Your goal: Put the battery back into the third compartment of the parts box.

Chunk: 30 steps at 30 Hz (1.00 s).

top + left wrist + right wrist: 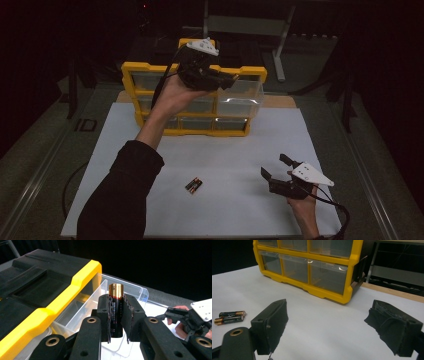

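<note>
Closest to me, low at the near right of the worktop (220, 165), the right tool (276, 166) sits in the person's hand with its jaws spread wide and nothing between them; its grey three-cornered plate rides on top and a cable trails back from it. In the right gripper view the two black pads stand far apart over bare white sheet.

A little to the left of it, well apart, two batteries (194, 186) lie side by side and touching on the white sheet, near the middle of the near edge. They show again at the left edge of the right gripper view (229, 317), gold ends and black bodies.

Further back, the person's left arm in a dark sleeve reaches up to the yellow drawer cabinet (145, 70) standing at the far end of the sheet. The left tool (231, 79) is raised at the cabinet's top right corner, over a clear drawer (245, 97) that is pulled out from the top row. Its jaws are closed in tight on a single battery (116, 307), which stands upright between the pads with its gold cap sticking up above them. In the left gripper view this battery hangs just over the open drawer, beside the cabinet's yellow rim and black top, not yet inside it.
</note>
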{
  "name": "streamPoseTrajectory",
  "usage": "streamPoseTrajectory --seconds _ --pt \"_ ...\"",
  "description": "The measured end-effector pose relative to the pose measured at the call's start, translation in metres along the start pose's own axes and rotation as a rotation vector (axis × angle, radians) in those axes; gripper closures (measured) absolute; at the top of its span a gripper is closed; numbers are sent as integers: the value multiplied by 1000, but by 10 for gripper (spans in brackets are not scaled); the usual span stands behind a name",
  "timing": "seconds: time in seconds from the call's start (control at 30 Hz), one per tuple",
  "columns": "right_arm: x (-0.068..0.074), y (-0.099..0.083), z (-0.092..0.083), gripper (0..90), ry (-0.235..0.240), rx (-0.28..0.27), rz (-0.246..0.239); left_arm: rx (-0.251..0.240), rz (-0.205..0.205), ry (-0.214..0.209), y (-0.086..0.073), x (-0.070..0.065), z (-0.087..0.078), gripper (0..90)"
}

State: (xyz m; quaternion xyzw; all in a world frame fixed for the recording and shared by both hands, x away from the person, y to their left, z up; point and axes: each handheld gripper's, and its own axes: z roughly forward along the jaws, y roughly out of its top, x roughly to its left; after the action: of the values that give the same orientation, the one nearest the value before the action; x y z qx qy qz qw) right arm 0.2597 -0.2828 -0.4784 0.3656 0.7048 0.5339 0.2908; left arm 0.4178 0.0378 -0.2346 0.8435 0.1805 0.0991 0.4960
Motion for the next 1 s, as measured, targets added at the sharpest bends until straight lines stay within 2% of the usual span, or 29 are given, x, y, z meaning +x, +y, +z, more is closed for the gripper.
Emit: streamPoseTrajectory --seconds 0.13,0.33,0.37,0.4,0.43,0.47,0.57,0.63,0.73,1.0 --pt "0 0 0 147 0 0 0 3 5 4 0 -2 3 777" --pt "0 0 0 147 -1 0 0 27 -19 20 -4 1 9 766" --pt "0 0 0 147 -1 0 0 23 -40 16 -4 2 9 700" --pt "0 0 0 146 -1 0 0 24 -57 16 -5 3 10 594" --pt "0 0 0 146 -1 0 1 34 -54 30 -5 3 10 466" --pt "0 0 0 147 -1 -1 2 38 -57 49 -6 4 9 389" --pt "0 0 0 147 -1 0 1 44 -76 64 -9 6 5 204" --pt "0 0 0 147 0 0 0 59 -81 70 -12 7 4 149" --pt "0 0 0 147 -1 0 0 84 -76 68 -16 9 -1 111" --pt "0 0 1 147 1 2 -2 149 -46 63 -21 8 -10 55"
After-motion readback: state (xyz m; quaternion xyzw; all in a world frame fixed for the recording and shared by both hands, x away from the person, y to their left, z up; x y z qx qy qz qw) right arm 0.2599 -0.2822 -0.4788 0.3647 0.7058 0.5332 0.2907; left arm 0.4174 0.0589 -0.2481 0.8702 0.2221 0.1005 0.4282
